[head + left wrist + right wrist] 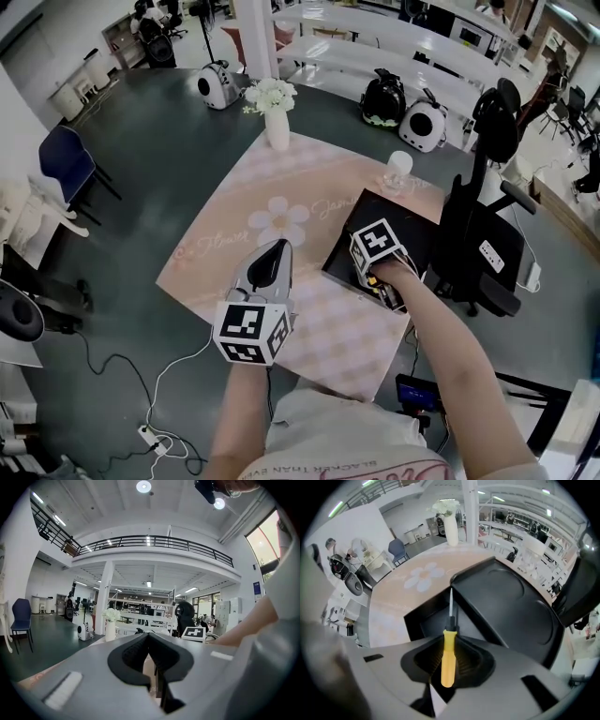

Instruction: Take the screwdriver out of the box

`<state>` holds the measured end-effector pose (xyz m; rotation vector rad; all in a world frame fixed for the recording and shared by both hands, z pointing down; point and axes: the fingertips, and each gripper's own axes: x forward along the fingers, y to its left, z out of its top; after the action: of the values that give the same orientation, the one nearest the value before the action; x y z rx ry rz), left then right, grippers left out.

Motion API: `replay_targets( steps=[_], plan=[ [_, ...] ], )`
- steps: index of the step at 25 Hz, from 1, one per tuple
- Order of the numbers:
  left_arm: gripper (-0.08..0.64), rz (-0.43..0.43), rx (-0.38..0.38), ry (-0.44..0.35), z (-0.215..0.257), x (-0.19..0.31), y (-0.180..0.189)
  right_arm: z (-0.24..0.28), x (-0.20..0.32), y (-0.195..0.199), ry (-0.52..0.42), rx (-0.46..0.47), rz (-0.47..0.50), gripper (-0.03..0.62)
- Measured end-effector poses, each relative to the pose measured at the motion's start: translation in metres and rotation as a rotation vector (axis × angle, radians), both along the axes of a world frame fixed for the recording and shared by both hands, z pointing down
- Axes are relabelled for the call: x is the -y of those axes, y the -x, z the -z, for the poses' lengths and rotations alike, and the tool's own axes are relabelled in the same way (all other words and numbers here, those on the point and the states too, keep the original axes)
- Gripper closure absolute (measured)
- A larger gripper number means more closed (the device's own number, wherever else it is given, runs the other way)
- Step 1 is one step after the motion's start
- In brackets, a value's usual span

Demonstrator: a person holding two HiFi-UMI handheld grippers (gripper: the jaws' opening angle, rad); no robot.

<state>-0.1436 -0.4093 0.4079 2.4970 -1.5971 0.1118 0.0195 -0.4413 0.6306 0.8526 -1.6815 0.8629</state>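
A screwdriver (448, 660) with a yellow handle and a thin metal shaft stands between the jaws of my right gripper (449, 641), which is shut on the handle. It hangs, pointing down, over the open black box (433, 620), whose lid (511, 597) lies back to the right. In the head view the right gripper (377, 274) points steeply down over the box (398, 220) at the table's right edge. My left gripper (276, 249) hovers level over the pink tablecloth, left of the box, with jaws shut and nothing in them; it shows again as the left gripper (149, 637) in its own view.
A white vase of flowers (277, 127) stands at the table's far end and a white cup (399, 166) sits behind the box. A black office chair (487, 239) crowds the table's right side. White cables (164, 375) trail on the floor near left.
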Motion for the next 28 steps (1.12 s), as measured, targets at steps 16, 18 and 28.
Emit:
replay_targets(
  steps=[16, 18, 28],
  plan=[
    [0.549, -0.035, 0.008, -0.136, 0.058, -0.024, -0.027, 0.117, -0.008, -0.006, -0.262, 0.157, 0.046, 0.511],
    [0.549, -0.036, 0.009, -0.147, 0.063, -0.026, -0.029, 0.133, -0.011, -0.007, -0.301, 0.174, 0.048, 0.511],
    [0.549, -0.017, 0.006, -0.207, 0.087, -0.032, -0.024, 0.223, -0.027, -0.012, -0.591, 0.305, 0.069, 0.511]
  ],
)
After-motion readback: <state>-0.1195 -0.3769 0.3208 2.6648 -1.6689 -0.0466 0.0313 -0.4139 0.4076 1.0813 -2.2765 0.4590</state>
